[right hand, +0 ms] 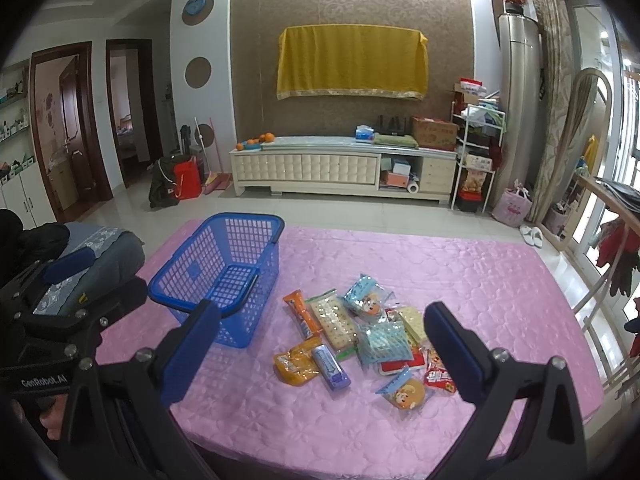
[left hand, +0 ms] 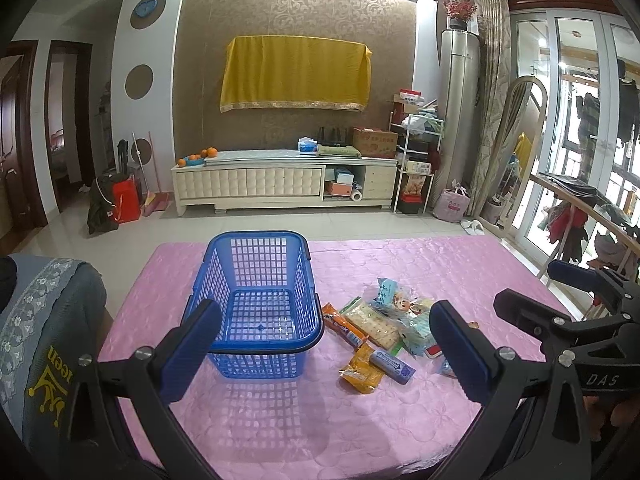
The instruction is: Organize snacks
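An empty blue plastic basket (left hand: 256, 264) (right hand: 192, 268) stands on the pink table cloth (left hand: 280, 420) (right hand: 480, 280). To its right lies a loose pile of snacks: an orange packet (left hand: 362, 372) (right hand: 296, 364), a purple stick pack (left hand: 390, 364) (right hand: 330, 366), a cracker pack (left hand: 374, 324) (right hand: 334, 324), an orange tube (right hand: 302, 314), cartoon-print bags (right hand: 366, 296) and a red packet (right hand: 438, 372). My left gripper (left hand: 328, 348) hovers open in front of the basket. Above the near side of the pile my right gripper (right hand: 322, 350) is open too. Neither holds anything.
A seat with a grey embroidered cover (left hand: 40, 340) (right hand: 100, 248) sits at the table's left edge. A wooden drying rack (right hand: 600, 280) stands off the right side. Bare cloth lies in front of the basket and beyond the snacks. A TV cabinet (left hand: 280, 180) is across the floor.
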The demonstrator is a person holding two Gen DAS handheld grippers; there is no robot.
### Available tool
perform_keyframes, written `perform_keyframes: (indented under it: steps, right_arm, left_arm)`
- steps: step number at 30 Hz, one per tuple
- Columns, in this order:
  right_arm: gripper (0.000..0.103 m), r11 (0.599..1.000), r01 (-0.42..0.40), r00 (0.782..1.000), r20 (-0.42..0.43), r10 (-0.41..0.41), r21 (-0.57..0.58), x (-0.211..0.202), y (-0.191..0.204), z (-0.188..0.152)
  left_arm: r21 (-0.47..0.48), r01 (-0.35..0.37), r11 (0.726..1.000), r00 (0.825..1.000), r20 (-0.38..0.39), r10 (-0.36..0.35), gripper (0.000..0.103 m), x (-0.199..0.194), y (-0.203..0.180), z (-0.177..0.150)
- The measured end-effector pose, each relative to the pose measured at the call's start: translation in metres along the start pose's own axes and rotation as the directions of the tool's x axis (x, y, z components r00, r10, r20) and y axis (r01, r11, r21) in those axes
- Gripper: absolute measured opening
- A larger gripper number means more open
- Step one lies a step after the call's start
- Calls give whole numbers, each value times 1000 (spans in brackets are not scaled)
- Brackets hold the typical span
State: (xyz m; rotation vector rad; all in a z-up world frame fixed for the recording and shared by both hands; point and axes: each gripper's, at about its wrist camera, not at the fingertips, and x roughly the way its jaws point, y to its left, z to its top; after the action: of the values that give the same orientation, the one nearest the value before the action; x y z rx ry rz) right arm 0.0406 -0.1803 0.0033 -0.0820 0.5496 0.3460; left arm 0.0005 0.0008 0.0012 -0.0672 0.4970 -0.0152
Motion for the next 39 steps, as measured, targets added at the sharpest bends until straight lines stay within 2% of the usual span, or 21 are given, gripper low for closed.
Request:
perform_keyframes:
  steps: [24,31,33,39]
  right_arm:
    - [103,999,-22,1000,9,22,-24,1,-1,-5]
    - [103,998,-50,999,-3,50,-46,4,-22,-4]
    - [103,996,-73,997,-37,71,-48,13,-33,-6]
    - [103,998,-66,992,-107,64,-21,41,-67,-13]
  left_arm:
    - [6,10,1000,1000,-9,-10,103,0,0,2]
    - [48,41,998,997,-65,-38,103,21,-20,5]
    - [60,49,997,995,-92,-43,103,35,-28,5]
    - [64,95,993,980,-184,-81,103,77,-49,2]
